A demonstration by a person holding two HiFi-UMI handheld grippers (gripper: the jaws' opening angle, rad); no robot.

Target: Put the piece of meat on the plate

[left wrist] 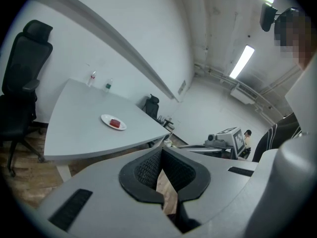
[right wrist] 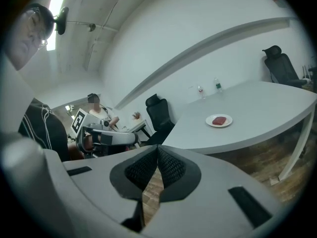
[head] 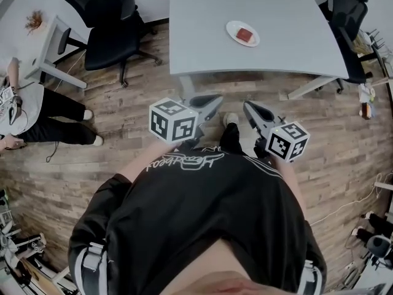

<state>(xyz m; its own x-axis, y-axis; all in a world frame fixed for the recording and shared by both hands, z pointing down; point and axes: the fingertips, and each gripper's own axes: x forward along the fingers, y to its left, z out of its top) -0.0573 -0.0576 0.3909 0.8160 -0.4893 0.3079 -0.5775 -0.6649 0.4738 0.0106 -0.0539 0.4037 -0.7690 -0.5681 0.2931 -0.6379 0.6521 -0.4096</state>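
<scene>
My shirt (head: pixel 202 220): black, closest below the head view.
My left gripper (head: pixel 215 99): clenched, tips pressed together with nothing between them; marker cube at its rear.
My right gripper (head: pixel 247 106): also clamped tip to tip and empty, level with the left one, the two held near each other in front of me.
Floor (head: pixel 123 103): wooden boards under both grippers; my shoe (head: pixel 230 119) shows between them.
Table (head: pixel 270 11): grey, beyond the gripper tips, well apart from them.
Plate (head: pixel 233 27): white, on the table, nearer its front edge.
Piece of meat (head: pixel 245 34): red, lying on the plate.
Bottles (left wrist: pixel 92 77): two small ones at the table's far edge, by the wall.
Office chair (head: pixel 110 23): black, left of the table.
Person (head: pixel 24 112): seated far left on the floor side.
</scene>
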